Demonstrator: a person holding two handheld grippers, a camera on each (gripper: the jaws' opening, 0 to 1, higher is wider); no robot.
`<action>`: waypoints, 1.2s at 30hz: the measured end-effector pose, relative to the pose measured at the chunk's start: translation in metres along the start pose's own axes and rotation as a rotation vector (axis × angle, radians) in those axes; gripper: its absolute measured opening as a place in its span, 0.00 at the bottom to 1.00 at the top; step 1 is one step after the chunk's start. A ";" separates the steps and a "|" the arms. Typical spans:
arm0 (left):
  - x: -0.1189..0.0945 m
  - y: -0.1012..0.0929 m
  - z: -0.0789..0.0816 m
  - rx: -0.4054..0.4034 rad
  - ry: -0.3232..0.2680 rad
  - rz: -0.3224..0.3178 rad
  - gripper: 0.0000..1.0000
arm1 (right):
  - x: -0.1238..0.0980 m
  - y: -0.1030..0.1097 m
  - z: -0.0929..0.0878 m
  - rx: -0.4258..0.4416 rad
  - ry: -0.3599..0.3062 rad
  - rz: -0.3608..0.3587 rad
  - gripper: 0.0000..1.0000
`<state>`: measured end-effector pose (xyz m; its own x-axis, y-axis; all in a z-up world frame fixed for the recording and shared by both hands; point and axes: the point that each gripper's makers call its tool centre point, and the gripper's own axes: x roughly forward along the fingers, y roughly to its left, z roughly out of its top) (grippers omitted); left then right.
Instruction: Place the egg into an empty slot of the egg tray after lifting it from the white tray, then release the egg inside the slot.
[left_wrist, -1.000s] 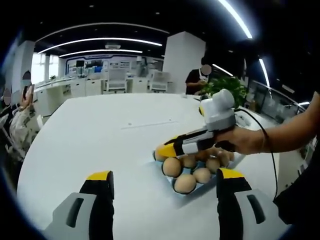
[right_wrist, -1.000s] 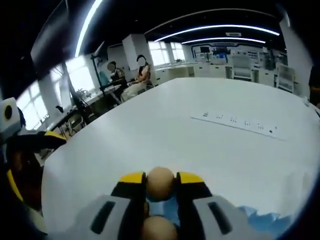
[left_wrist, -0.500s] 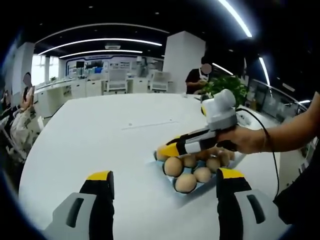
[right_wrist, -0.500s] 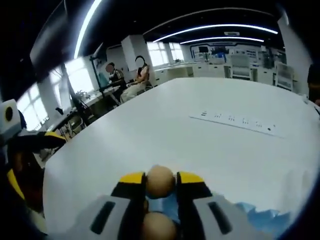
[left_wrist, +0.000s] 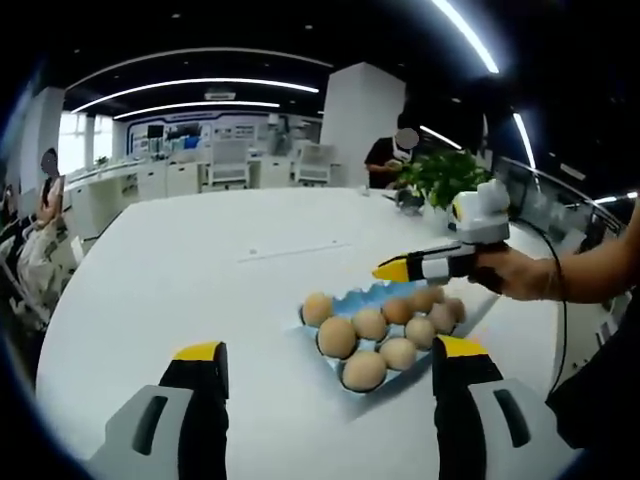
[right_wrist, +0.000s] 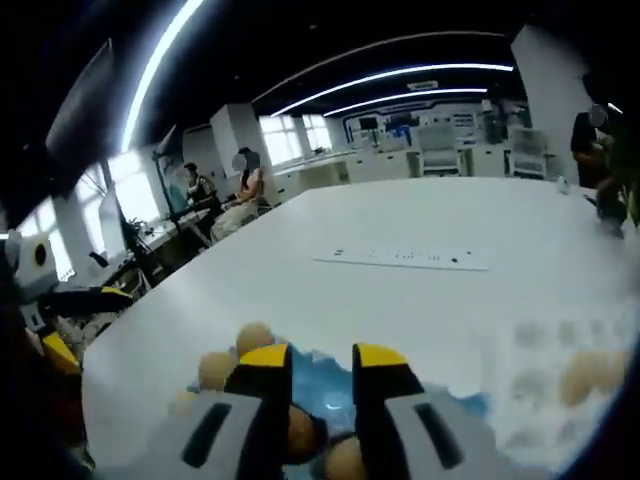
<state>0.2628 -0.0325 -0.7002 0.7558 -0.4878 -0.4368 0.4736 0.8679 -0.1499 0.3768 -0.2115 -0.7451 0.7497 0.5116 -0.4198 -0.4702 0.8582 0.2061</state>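
Note:
The blue egg tray (left_wrist: 352, 298) lies on the white table with several brown eggs in its slots; one egg (left_wrist: 318, 308) sits in the far-left corner slot. My right gripper (left_wrist: 392, 269), held by a hand (left_wrist: 520, 278), hovers above the tray's far side, apart from the eggs. In the right gripper view its jaws (right_wrist: 322, 362) stand a little apart with nothing between them, over the blue tray (right_wrist: 330, 385) and its eggs (right_wrist: 255, 337). A blurred white tray (right_wrist: 540, 345) with an egg (right_wrist: 580, 375) lies to the right. My left gripper (left_wrist: 325, 365) is open, short of the egg tray.
A power strip (right_wrist: 405, 258) lies across the middle of the table. A potted plant (left_wrist: 445, 175) stands at the far right edge. People sit at the table's left (left_wrist: 40, 230) and behind it (left_wrist: 395, 160). My left gripper (right_wrist: 60, 300) shows at the left of the right gripper view.
The egg held between my right gripper's jaws now lies in the tray's corner slot. The right gripper has let go, risen and drawn back to the right.

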 end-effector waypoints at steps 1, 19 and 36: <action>0.001 -0.001 0.000 0.000 -0.001 -0.004 0.84 | -0.005 -0.010 -0.002 0.005 0.003 -0.025 0.23; 0.001 -0.004 0.001 0.012 0.011 -0.005 0.83 | -0.074 -0.166 -0.010 0.023 -0.031 -0.472 0.24; 0.001 -0.004 0.004 0.015 0.008 0.000 0.84 | -0.063 -0.173 -0.027 -0.014 0.042 -0.443 0.26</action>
<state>0.2637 -0.0364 -0.6965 0.7517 -0.4874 -0.4442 0.4805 0.8662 -0.1372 0.3984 -0.3929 -0.7786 0.8606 0.0918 -0.5009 -0.1138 0.9934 -0.0136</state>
